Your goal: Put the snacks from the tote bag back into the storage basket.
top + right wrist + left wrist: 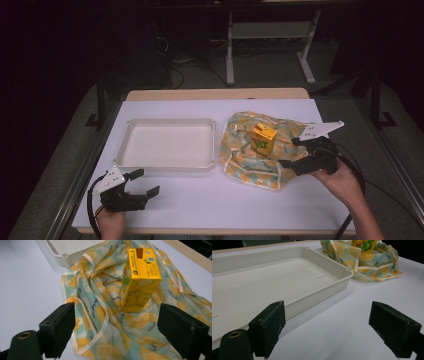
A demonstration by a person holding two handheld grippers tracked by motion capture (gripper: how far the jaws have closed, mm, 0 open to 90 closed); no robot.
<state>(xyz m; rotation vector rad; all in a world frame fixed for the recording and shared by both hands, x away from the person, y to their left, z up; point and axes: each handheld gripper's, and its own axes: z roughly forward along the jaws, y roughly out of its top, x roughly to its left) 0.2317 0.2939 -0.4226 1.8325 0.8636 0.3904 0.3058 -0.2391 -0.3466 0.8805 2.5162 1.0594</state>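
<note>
A yellow drink carton [263, 138] [140, 280] stands upright on a crumpled lemon-print cloth [250, 155] [105, 300] [372, 265] right of the table's middle. My right gripper [295, 152] [116, 332] is open just right of the cloth, its jaws spread wide and facing the carton, a short way off it. A white shallow tray [170, 165] [337, 282] lies empty left of the cloth. My left gripper [145, 182] [327, 330] is open near the front left, over bare table just in front of the tray's near corner.
The white table surface [210, 200] has free room along the front. A wooden strip [215, 94] edges the far side. Table legs and cables stand on the dark floor beyond. A cable [350, 165] trails from the right gripper.
</note>
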